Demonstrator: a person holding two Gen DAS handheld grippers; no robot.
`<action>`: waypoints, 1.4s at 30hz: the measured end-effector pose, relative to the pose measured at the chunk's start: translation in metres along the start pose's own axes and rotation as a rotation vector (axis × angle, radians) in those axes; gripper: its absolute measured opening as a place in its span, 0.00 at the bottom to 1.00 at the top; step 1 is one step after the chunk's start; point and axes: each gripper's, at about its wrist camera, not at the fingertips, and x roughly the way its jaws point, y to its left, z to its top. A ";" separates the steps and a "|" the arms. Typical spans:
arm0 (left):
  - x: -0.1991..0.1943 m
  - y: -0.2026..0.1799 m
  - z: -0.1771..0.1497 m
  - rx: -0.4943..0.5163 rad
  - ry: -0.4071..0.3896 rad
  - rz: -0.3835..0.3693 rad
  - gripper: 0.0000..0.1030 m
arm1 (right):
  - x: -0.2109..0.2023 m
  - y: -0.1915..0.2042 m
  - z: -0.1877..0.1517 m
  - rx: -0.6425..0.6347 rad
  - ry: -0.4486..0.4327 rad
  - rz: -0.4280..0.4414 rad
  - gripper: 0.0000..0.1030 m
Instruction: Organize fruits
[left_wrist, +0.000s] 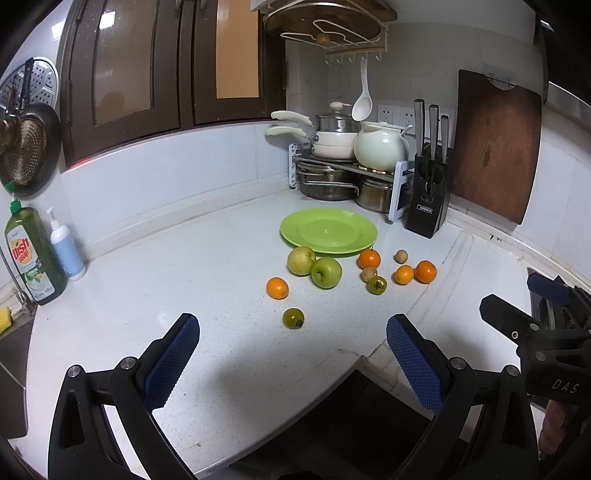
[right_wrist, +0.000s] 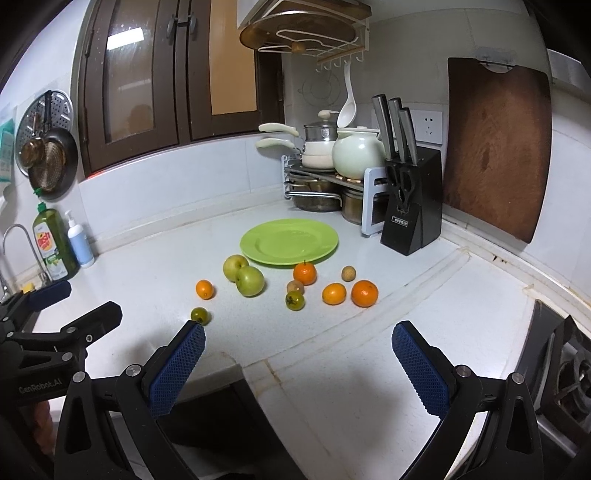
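Note:
A green plate (left_wrist: 328, 230) (right_wrist: 289, 242) lies bare on the white counter. In front of it lie loose fruits: two green apples (left_wrist: 326, 272) (right_wrist: 250, 281), several oranges (left_wrist: 369, 258) (right_wrist: 364, 293), two dark green mandarins (left_wrist: 293, 318) (right_wrist: 294, 300) and two small brown longans (left_wrist: 400, 256) (right_wrist: 348, 273). My left gripper (left_wrist: 291, 356) is open and empty, near the counter's front edge, short of the nearest green mandarin. My right gripper (right_wrist: 297, 363) is open and empty, also back from the fruits. Each gripper shows at the edge of the other's view.
A black knife block (left_wrist: 426, 199) (right_wrist: 412, 206), a pot rack with a white teapot (left_wrist: 382, 147) and a wooden cutting board (left_wrist: 495, 146) stand at the back right. Dish soap (left_wrist: 33, 254) and a pump bottle (left_wrist: 66, 247) stand left by the sink. A stove (right_wrist: 561, 369) lies right.

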 end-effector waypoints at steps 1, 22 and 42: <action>0.000 -0.001 0.000 0.000 0.001 0.003 1.00 | 0.002 0.000 0.000 0.001 0.005 0.001 0.99; 0.088 0.003 -0.005 -0.013 0.146 -0.014 0.80 | 0.086 0.008 0.000 -0.060 0.133 0.050 0.93; 0.180 0.004 -0.016 -0.014 0.310 -0.017 0.55 | 0.194 0.005 0.002 -0.079 0.276 0.082 0.67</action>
